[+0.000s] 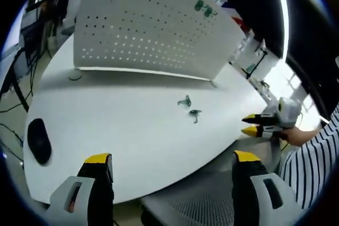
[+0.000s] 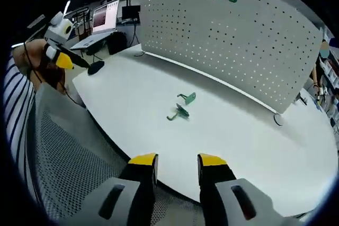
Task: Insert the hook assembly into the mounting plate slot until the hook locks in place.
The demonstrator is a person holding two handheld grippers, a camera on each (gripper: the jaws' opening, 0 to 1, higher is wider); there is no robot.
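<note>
Left hand-held gripper (image 1: 172, 158) wide open, right hand-held gripper (image 2: 177, 158) narrower, both empty.

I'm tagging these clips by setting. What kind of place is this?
Probably an office or lab workstation: a white table backed by a white pegboard, a laptop on a desk behind, a black computer mouse, a mesh chair.

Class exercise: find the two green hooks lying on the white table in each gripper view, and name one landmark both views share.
Left gripper view: green hooks right of centre, on the white table.
Right gripper view: green hooks near centre.
Shared landmark: the perforated white pegboard behind them.
</note>
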